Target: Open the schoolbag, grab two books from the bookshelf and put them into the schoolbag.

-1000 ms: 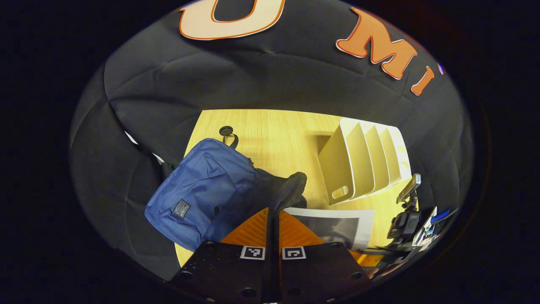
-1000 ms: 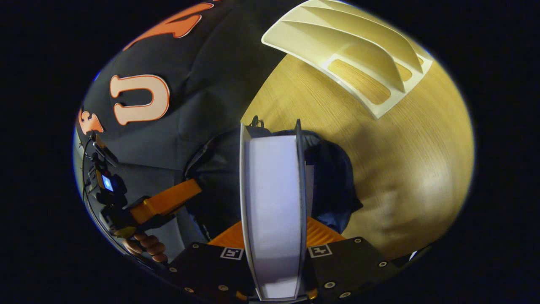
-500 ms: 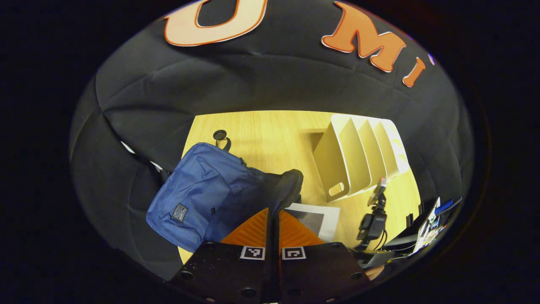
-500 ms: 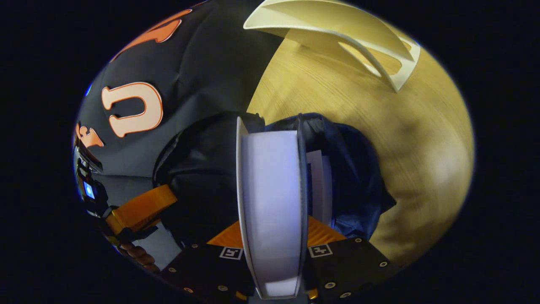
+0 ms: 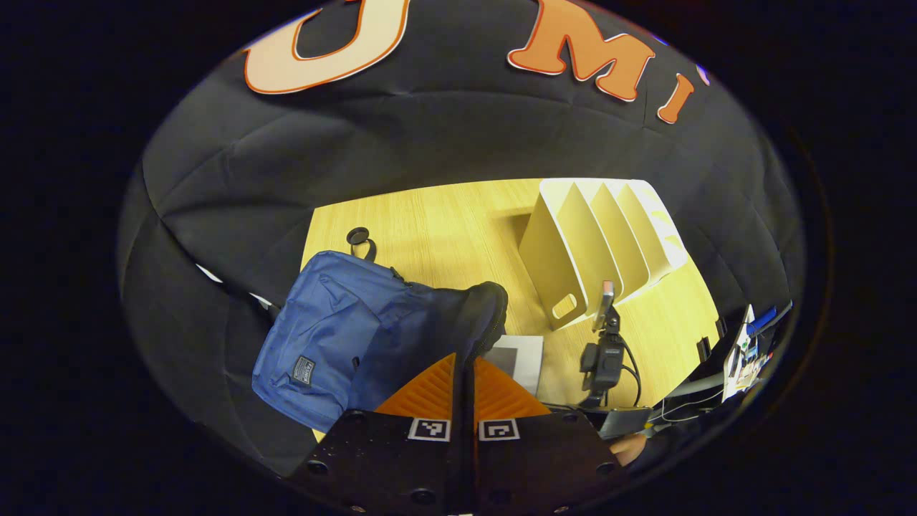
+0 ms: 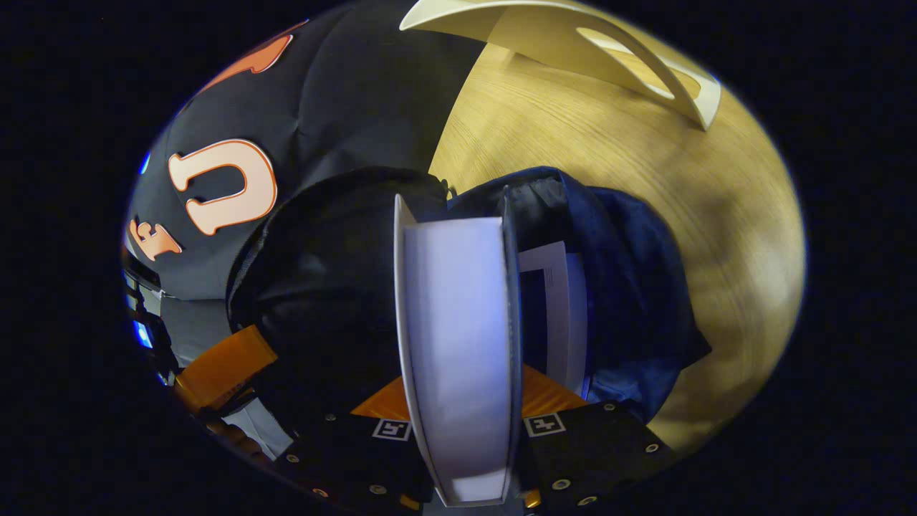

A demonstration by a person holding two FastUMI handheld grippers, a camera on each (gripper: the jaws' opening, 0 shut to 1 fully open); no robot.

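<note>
The left gripper (image 5: 463, 373) has its orange fingers pressed together on the dark flap edge of the blue schoolbag (image 5: 337, 326), which lies on the wooden table (image 5: 444, 229) at ten o'clock from the fingertips. The right gripper (image 6: 458, 390) clamps a white book (image 6: 458, 344) on both covers, its far end inside the bag's open mouth; another book (image 6: 555, 315) sits inside at two o'clock. The cream bookshelf (image 5: 598, 247) stands at one o'clock in the left gripper view.
</note>
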